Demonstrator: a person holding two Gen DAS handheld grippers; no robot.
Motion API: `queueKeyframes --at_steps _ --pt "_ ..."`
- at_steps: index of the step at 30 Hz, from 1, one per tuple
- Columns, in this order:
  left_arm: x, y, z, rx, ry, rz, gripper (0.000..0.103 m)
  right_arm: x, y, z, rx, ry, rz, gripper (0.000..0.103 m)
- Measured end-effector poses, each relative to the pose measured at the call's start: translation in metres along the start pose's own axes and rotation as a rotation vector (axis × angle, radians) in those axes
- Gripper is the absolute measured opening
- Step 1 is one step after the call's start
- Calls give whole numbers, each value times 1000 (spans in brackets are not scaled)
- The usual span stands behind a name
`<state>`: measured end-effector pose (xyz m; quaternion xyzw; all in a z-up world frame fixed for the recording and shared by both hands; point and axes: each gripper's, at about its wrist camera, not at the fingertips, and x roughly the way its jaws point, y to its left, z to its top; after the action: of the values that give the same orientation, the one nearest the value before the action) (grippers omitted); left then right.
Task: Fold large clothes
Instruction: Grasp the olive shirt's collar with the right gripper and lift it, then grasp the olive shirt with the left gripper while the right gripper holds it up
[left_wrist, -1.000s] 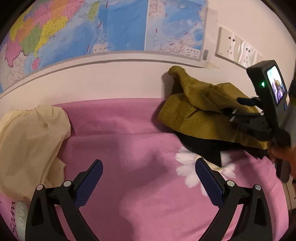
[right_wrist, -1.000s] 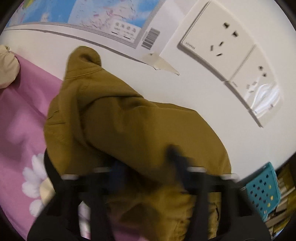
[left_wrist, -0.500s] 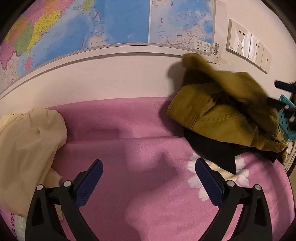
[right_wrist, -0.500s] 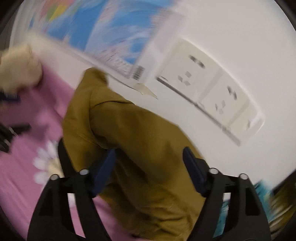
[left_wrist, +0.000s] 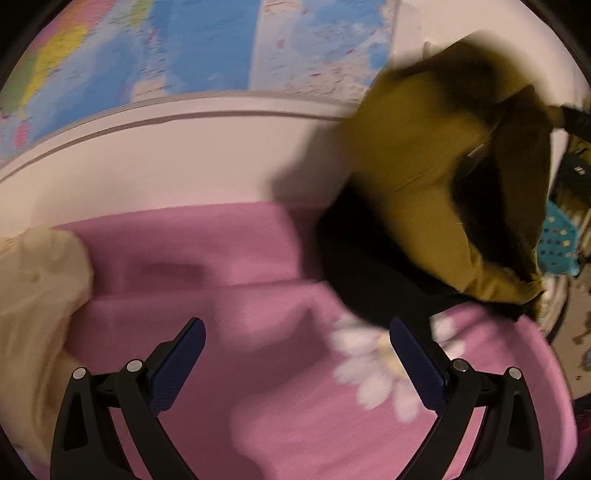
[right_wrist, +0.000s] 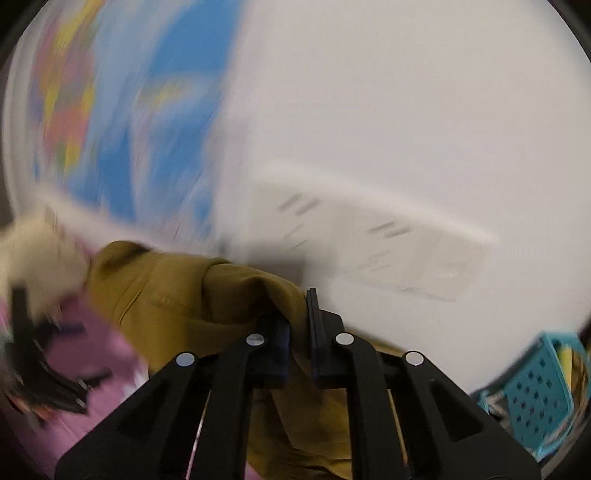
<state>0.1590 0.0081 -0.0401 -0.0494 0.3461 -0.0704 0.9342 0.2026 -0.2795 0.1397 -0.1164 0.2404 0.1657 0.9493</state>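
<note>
An olive-brown jacket with a dark lining hangs lifted above the pink bed at the right of the left wrist view. My right gripper is shut on a fold of the jacket, which drapes down to its left. My left gripper is open and empty, low over the pink sheet, to the left of the jacket and apart from it. Both views are motion blurred.
A cream garment lies bunched at the bed's left end. A world map covers the wall behind the bed, with wall sockets beside it. A teal perforated basket stands off the bed's right end.
My right gripper has closed on the jacket and lifted it up off the bed. The jacket now hangs high against the wall. My left gripper has stayed open over the sheet.
</note>
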Motion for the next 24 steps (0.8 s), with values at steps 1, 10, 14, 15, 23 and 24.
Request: queueKeyframes --at_steps 1,10,14,15,23,24 --pt "0 -5 3 6 -19 -45 96 -14 -15 0 36 -16 -6 8" --pt "-21 -90 11 202 -182 -473 94 -85 -54 11 121 -98 -10 7" --pt "3 -125 25 271 -175 -418 94 -96 -61 20 129 -131 12 7" --pt "19 -130 35 262 -146 -382 90 -102 -63 19 133 -143 9 7" --pt "31 -146 105 163 -112 -460 1 -161 -99 15 211 -217 -40 7" --pt "14 -146 118 150 -149 -475 1 -176 -104 18 218 -241 -50 7"
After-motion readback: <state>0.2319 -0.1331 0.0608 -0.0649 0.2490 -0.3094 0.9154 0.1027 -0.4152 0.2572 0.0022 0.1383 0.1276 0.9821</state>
